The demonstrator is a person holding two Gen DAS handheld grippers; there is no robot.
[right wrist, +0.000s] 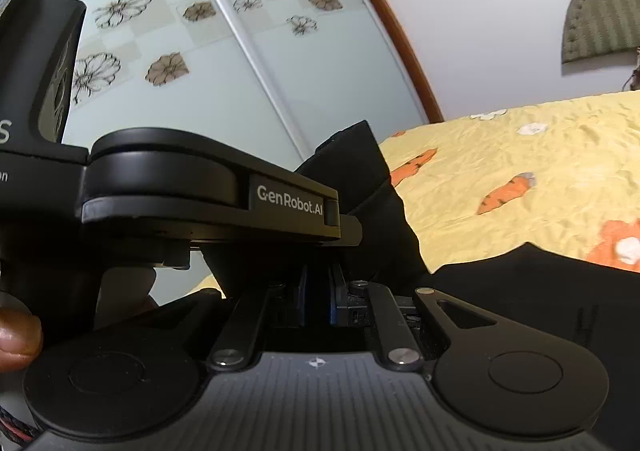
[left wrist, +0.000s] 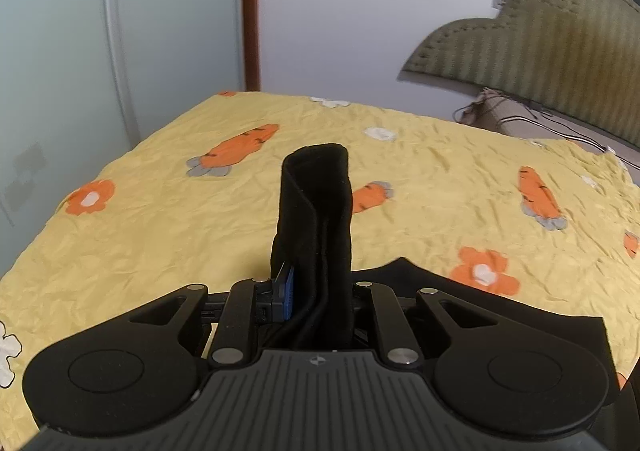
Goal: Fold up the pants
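The black pants [left wrist: 314, 219] are bunched in thick folds between my left gripper's [left wrist: 316, 291] fingers, which are shut on them; the cloth stands up above the yellow bedsheet [left wrist: 160, 211]. In the right wrist view my right gripper [right wrist: 318, 297] is shut on the same black pants [right wrist: 376, 211], which rise past the blue pads [right wrist: 332, 305] and spread low right [right wrist: 520, 283]. The left gripper's body [right wrist: 200, 187] sits close above and left of my right gripper.
The bed with a yellow carrot-and-flower sheet [right wrist: 520, 155] fills the area ahead. A green padded headboard [left wrist: 540, 51] and cables [left wrist: 540, 119] lie at the far right. Sliding wardrobe doors [left wrist: 60, 71] stand beyond the bed's left edge. A thumb [right wrist: 16, 335] shows at the left.
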